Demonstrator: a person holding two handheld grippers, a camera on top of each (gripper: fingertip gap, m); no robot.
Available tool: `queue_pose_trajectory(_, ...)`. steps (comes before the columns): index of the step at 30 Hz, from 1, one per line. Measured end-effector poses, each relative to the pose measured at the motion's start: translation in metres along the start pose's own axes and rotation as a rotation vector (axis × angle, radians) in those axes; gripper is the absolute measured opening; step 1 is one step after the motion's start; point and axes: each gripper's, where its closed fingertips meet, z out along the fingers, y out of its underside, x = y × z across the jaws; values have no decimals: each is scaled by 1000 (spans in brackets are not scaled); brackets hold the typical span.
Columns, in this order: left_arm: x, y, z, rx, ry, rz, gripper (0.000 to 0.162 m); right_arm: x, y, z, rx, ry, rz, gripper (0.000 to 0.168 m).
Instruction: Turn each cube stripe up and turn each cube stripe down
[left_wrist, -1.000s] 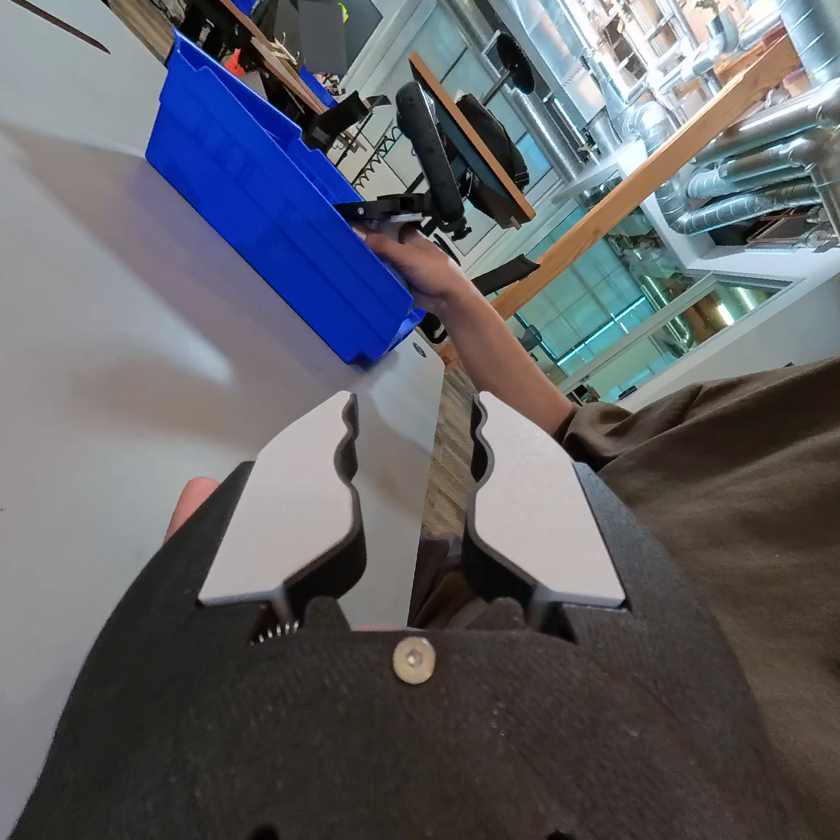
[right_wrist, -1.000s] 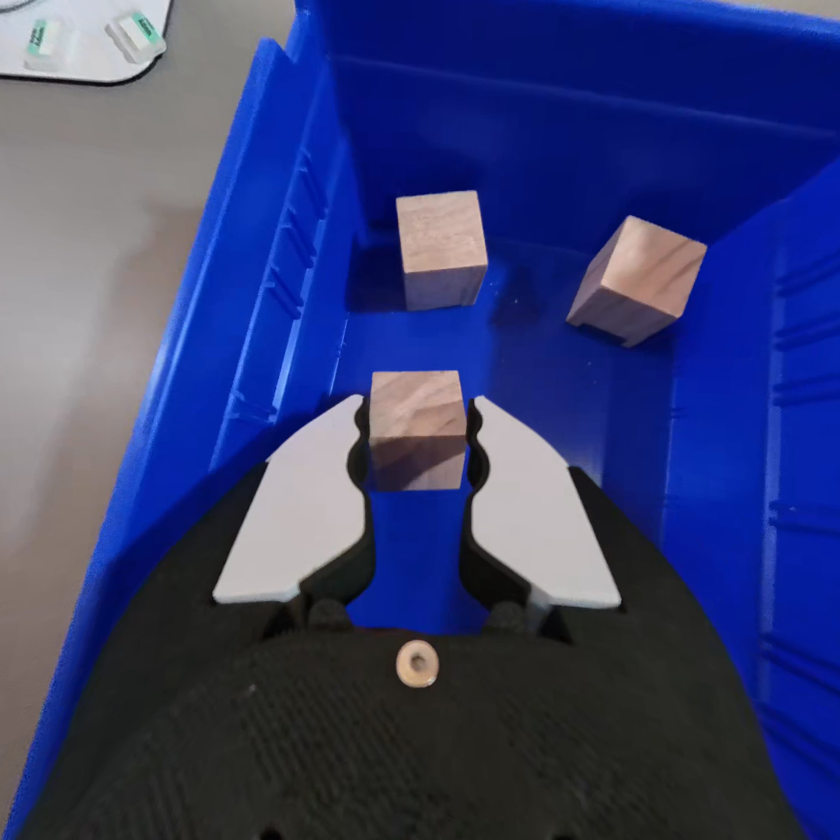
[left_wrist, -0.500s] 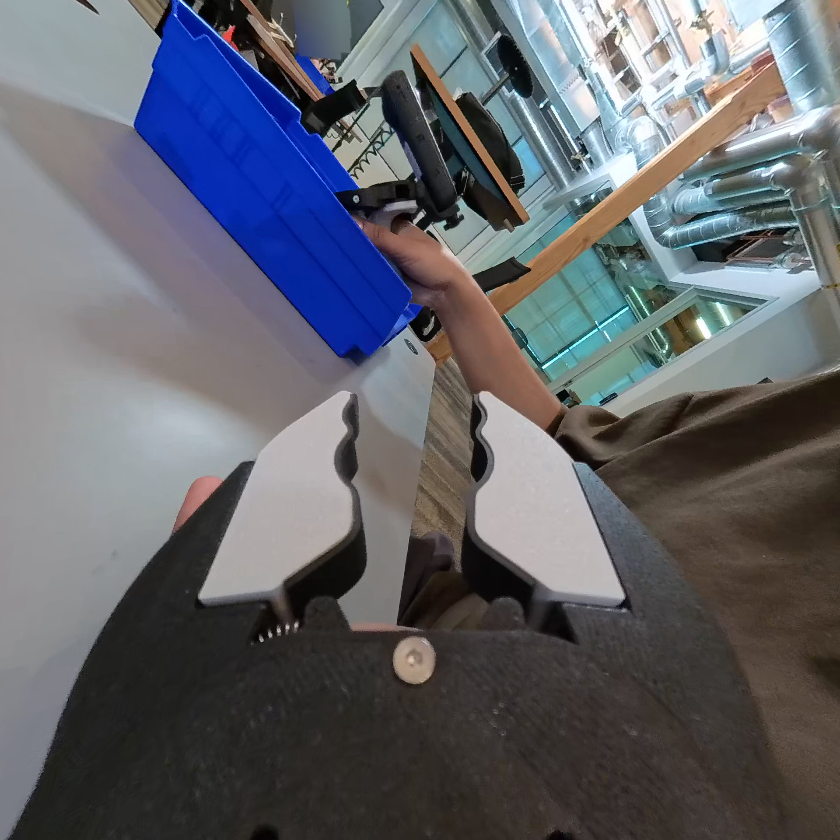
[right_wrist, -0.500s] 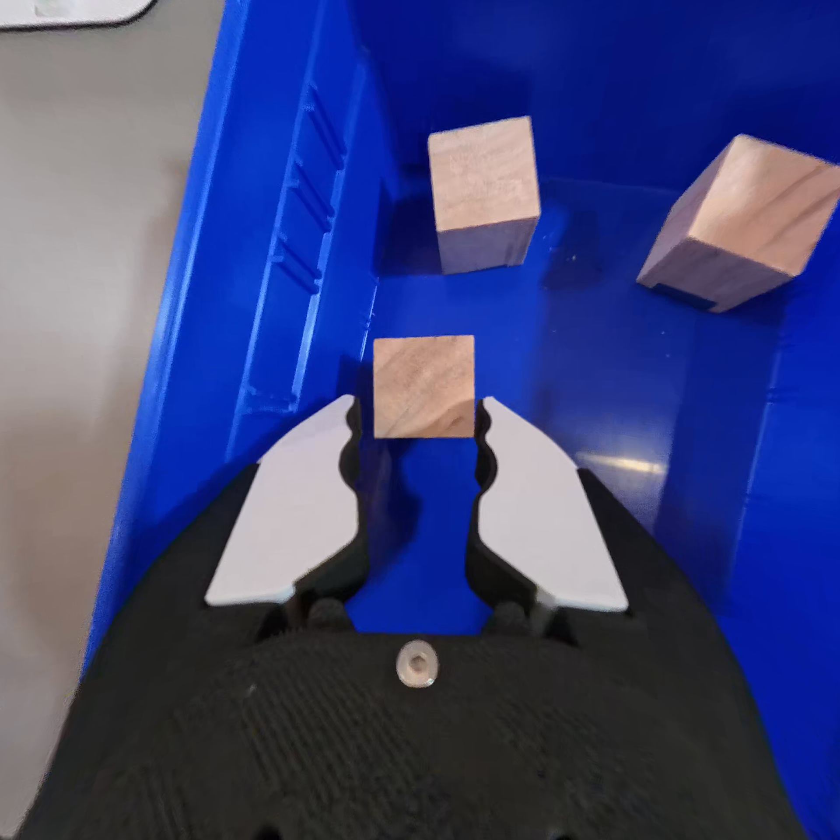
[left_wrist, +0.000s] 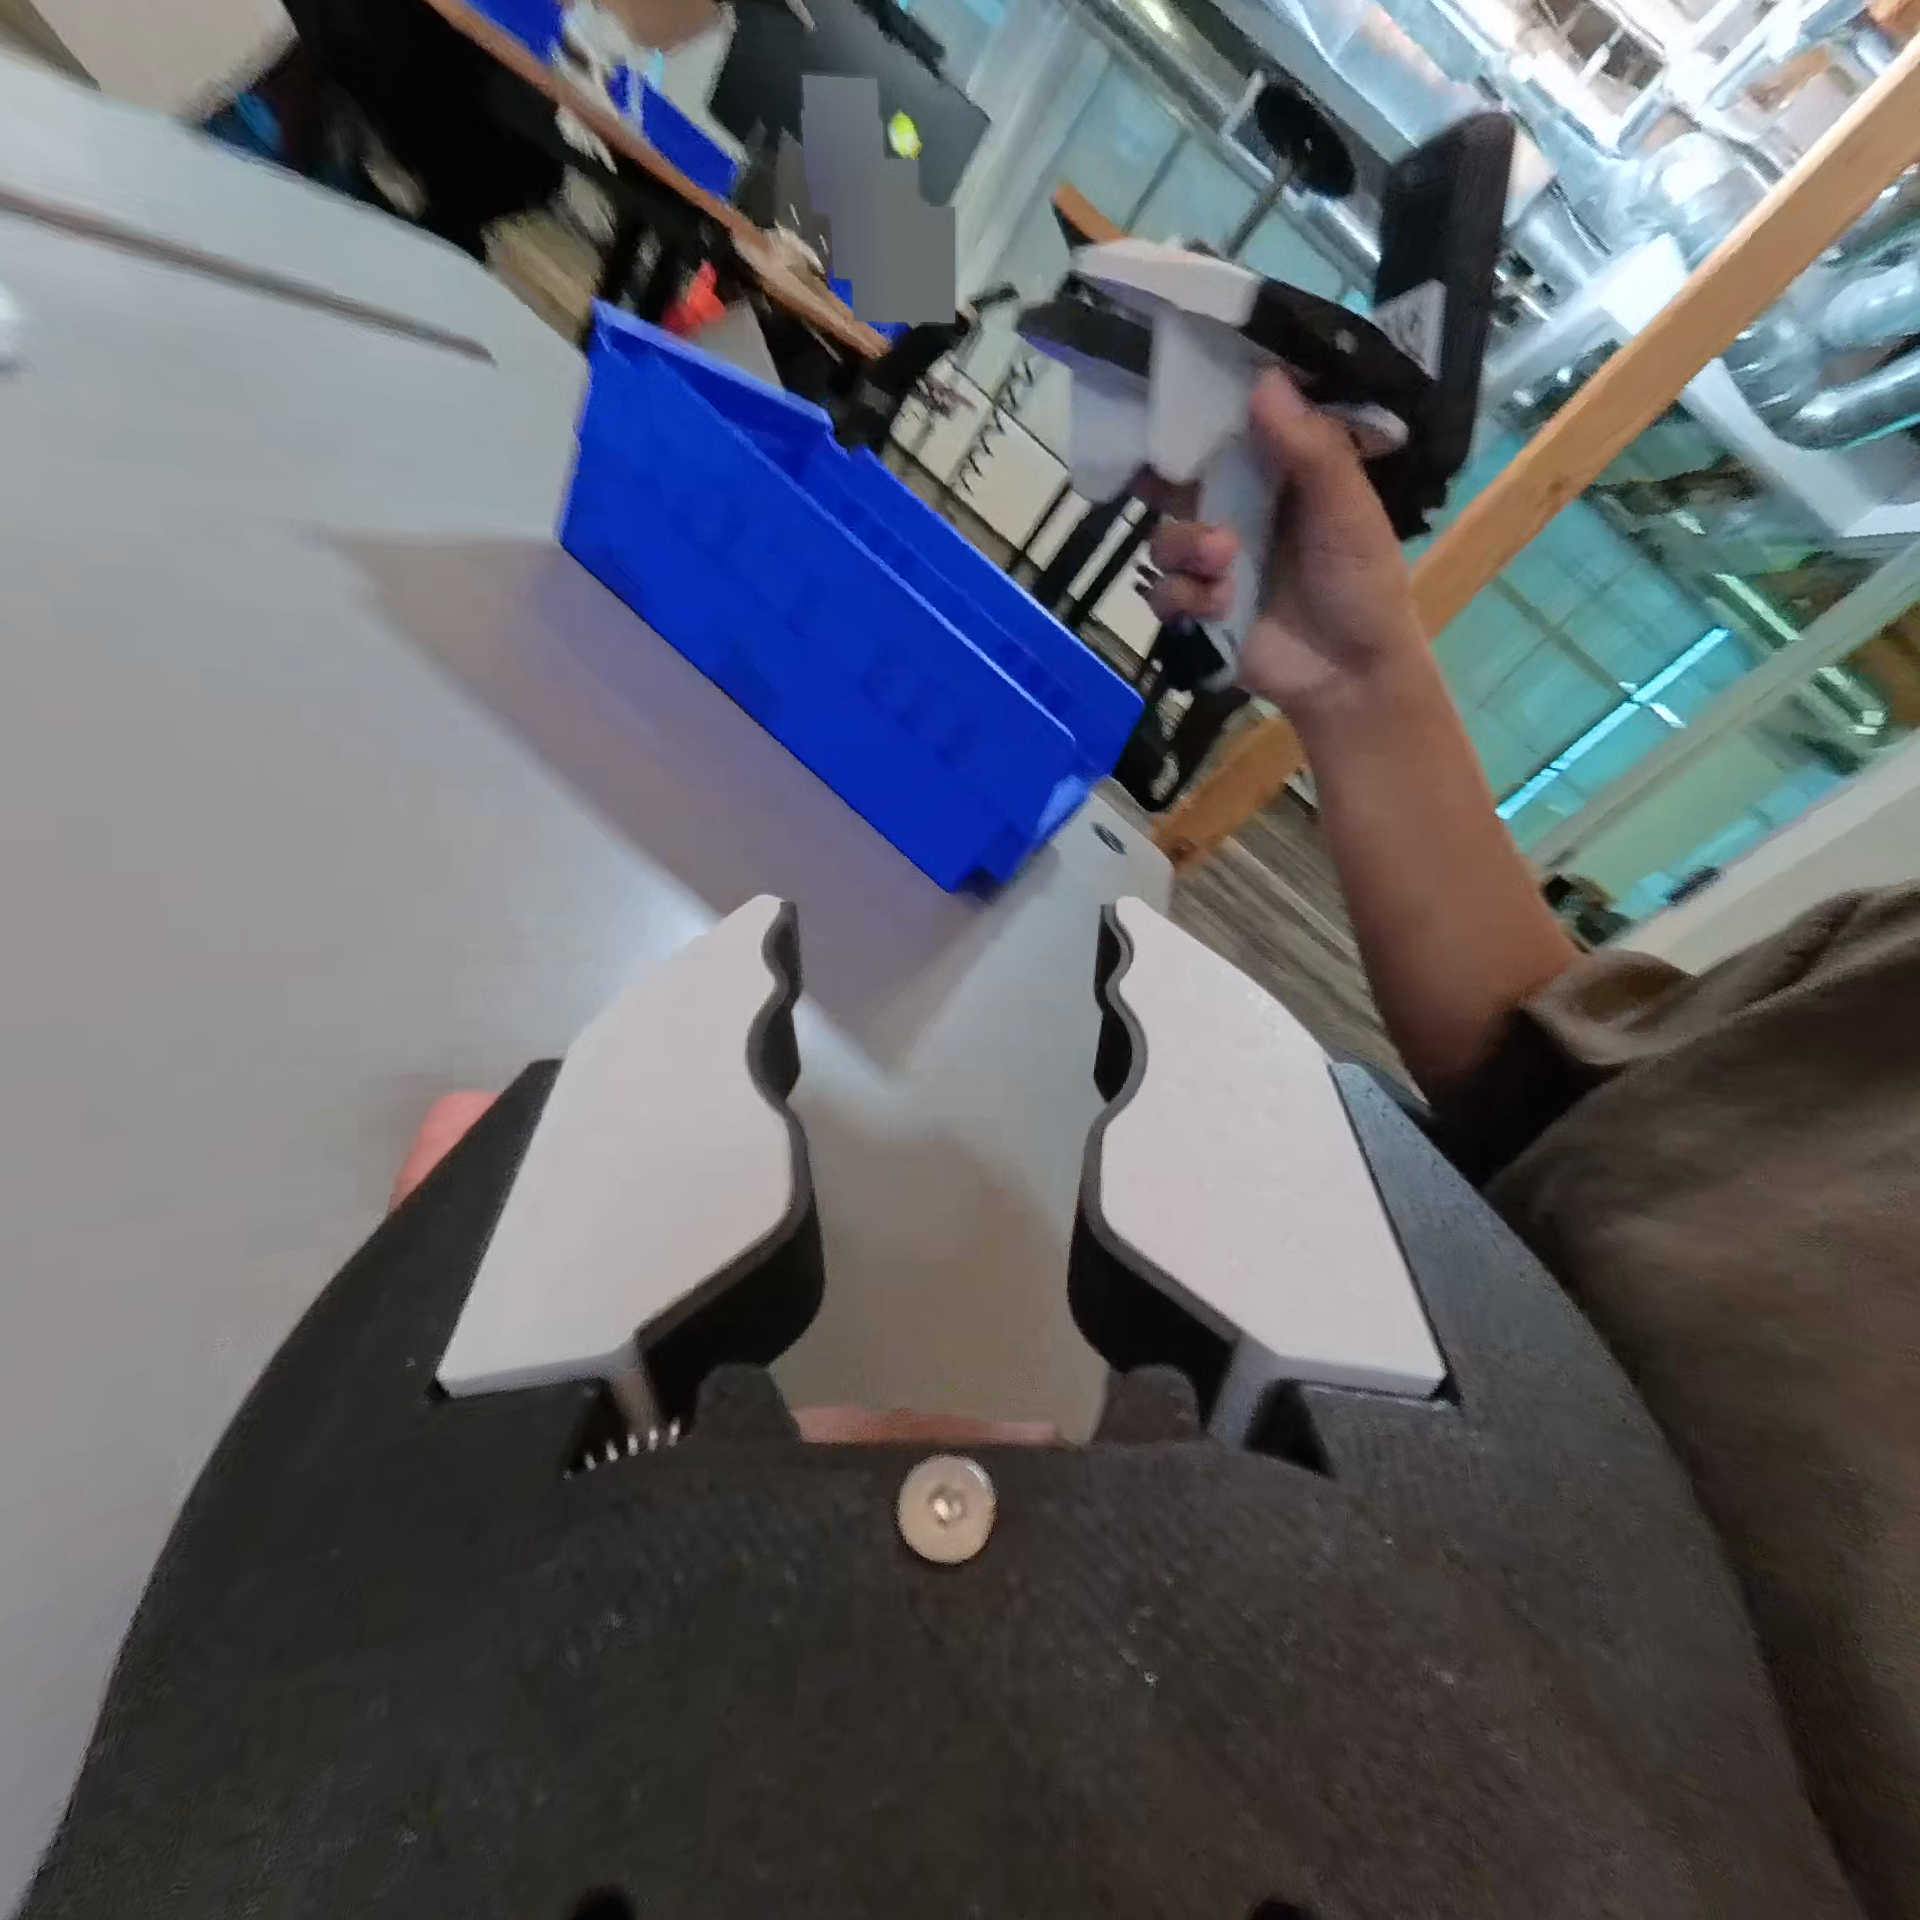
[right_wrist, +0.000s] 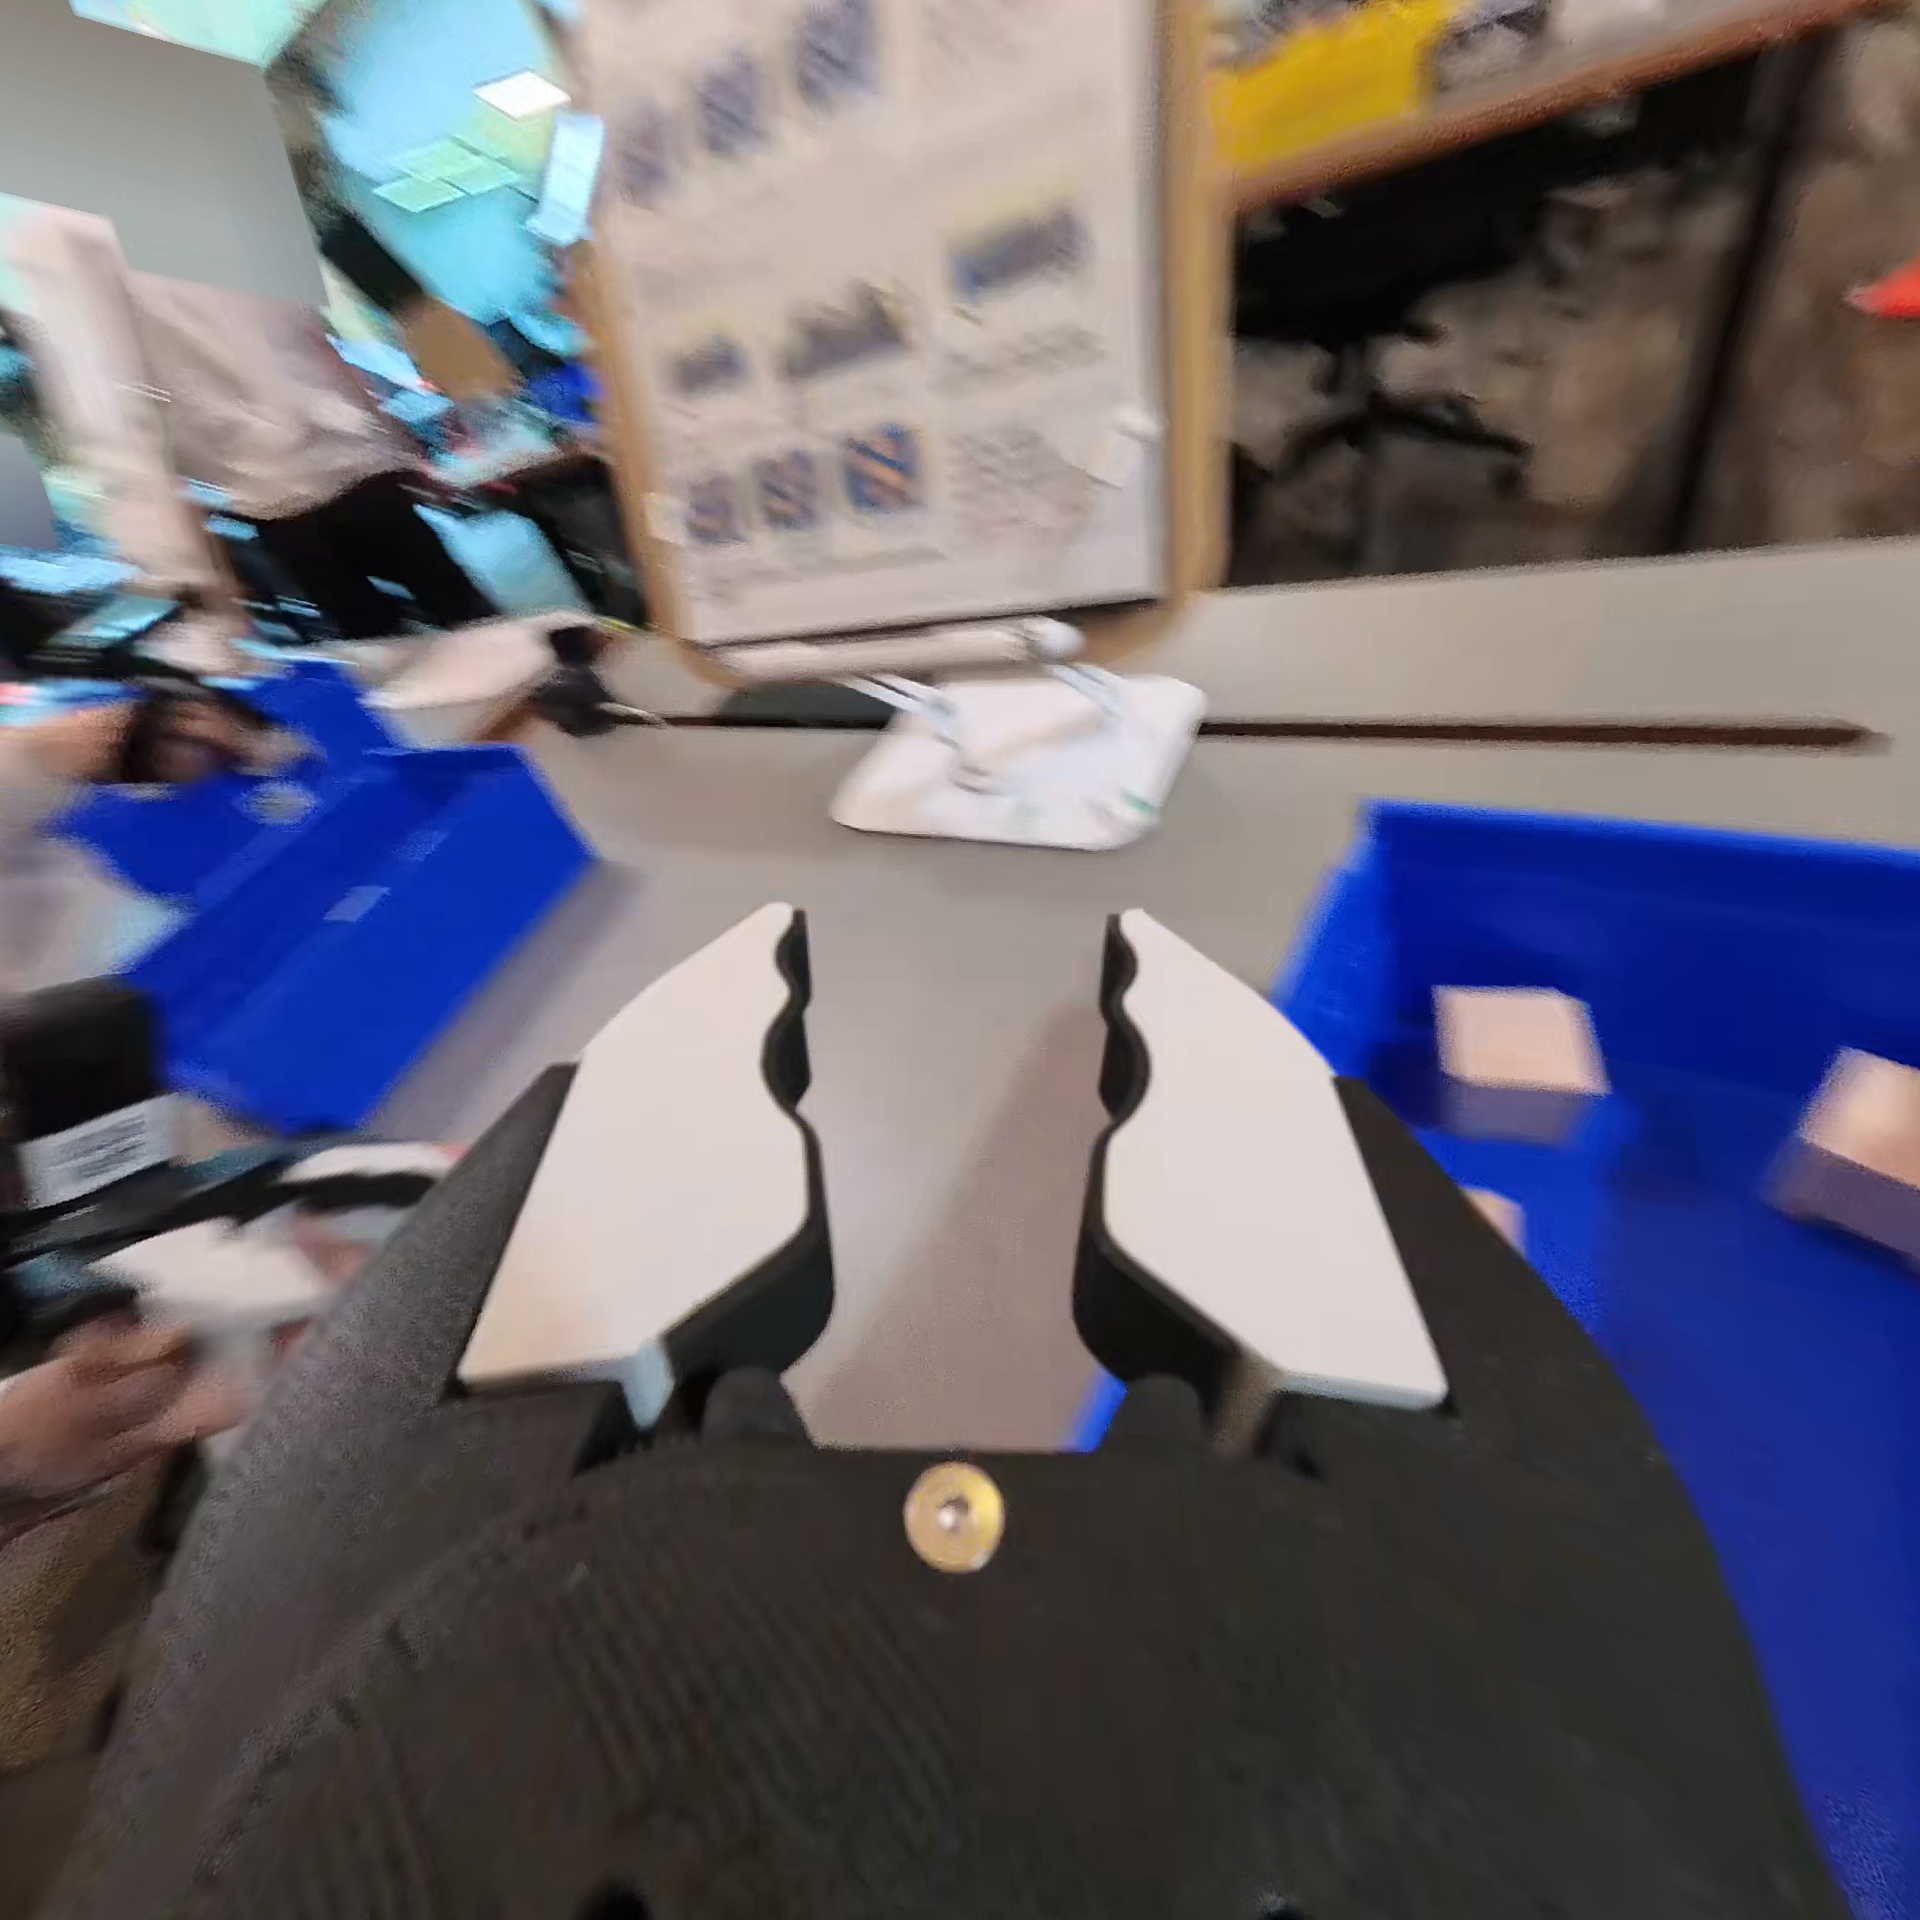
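- Two sets of tongs, both with jaws apart and empty: my left tongs (left_wrist: 945, 966) hover low over the bench (left_wrist: 260, 727), idle I think.
- My right tongs (right_wrist: 951, 977) sit above bare bench, left of the blue bin (right_wrist: 1662, 914).
- Blurred cubes (right_wrist: 1512, 1049) lie inside the bin, near its left wall; stripes unreadable.

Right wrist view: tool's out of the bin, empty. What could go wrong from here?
1. The view is motion-blurred; stripes on the cubes cannot be read, so a turn might be missed.
2. Right tool hangs open over the table, left of the bin; swinging back blind could clip its wall.
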Motion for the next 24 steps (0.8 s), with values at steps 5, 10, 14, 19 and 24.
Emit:
queue_pose_trajectory(5,-27,-88,-62,229,-227,181,64,-114,22,2,128,-396,59,50)
queue_pose_trajectory(10,-124,-177,-202,334,-847,142,69,-158,97,9,31,-523,67,50)
queue_pose_trajectory(14,-221,-184,-264,201,-1088,35,72,-167,109,7,11,-561,113,51)
queue_pose_trajectory(19,-319,-134,-294,-105,-1296,-166,73,-168,111,2,12,-587,175,52)
queue_pose_trajectory(24,-356,-104,-304,-263,-1400,-178,64,-162,115,0,9,-579,196,52)
